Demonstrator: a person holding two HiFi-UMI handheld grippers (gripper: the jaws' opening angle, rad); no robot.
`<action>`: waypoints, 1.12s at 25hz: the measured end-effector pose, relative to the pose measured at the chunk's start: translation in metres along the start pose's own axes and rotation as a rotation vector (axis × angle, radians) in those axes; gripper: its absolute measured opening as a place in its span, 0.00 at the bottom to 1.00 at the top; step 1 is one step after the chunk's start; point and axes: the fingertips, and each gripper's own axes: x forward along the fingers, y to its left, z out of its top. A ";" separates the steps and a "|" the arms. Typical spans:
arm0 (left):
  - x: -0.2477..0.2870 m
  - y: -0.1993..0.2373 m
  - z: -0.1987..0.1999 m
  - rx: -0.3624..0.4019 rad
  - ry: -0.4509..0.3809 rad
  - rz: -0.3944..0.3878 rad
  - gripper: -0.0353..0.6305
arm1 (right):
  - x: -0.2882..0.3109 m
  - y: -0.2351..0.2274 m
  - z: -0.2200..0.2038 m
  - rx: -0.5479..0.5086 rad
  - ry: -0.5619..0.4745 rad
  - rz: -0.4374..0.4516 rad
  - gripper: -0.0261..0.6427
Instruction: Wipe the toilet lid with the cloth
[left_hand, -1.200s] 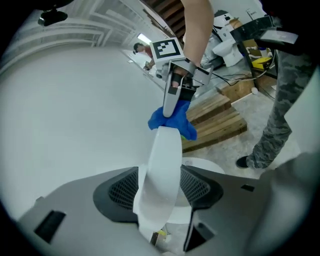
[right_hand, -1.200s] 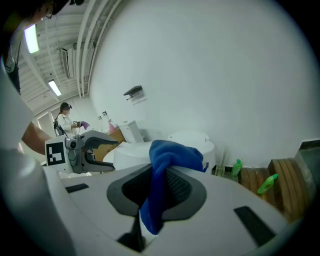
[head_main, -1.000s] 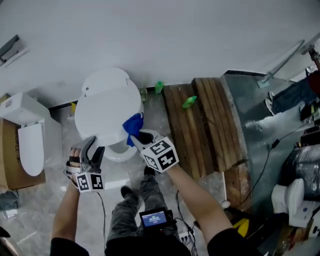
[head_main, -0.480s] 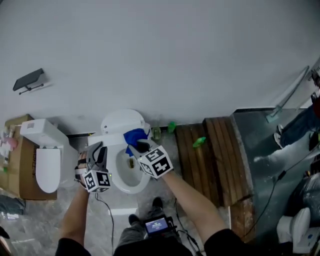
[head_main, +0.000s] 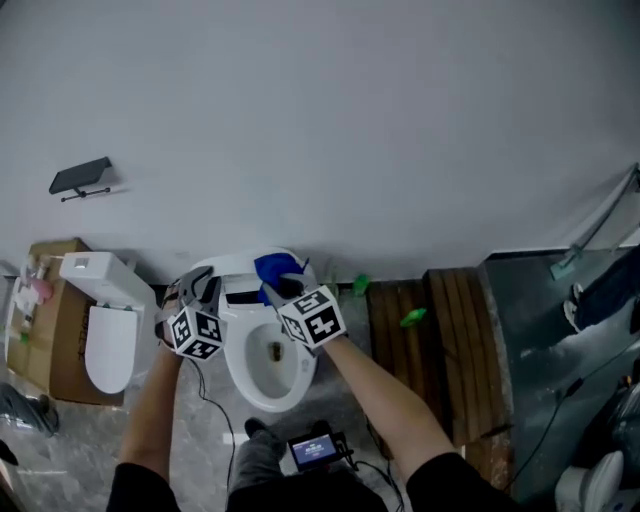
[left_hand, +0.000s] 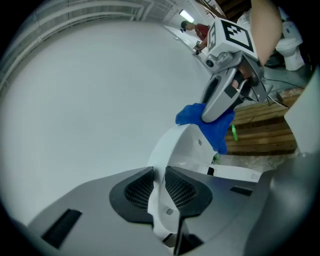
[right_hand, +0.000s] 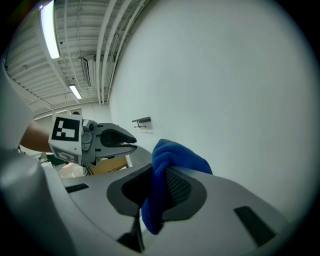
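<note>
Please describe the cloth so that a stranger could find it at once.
Find the open toilet against the white wall. At the top of its raised lid the right gripper clamps the cloth, the only bright blue thing there.

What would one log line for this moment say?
left gripper: jaws just closed further on raised toilet lid | right gripper: holds blue cloth

I can read no words or numbers anywhere; the small screen (head_main: 313, 450) is too blurry to read.
</note>
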 end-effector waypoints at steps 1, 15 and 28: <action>0.007 0.007 0.001 -0.003 0.010 -0.017 0.17 | 0.005 -0.003 0.003 0.001 -0.001 -0.003 0.12; 0.148 0.119 0.017 -0.058 -0.024 -0.220 0.17 | 0.101 -0.066 0.082 0.115 -0.061 -0.156 0.12; 0.225 0.156 0.016 -0.103 -0.032 -0.285 0.15 | 0.169 -0.094 0.103 0.163 -0.038 -0.180 0.12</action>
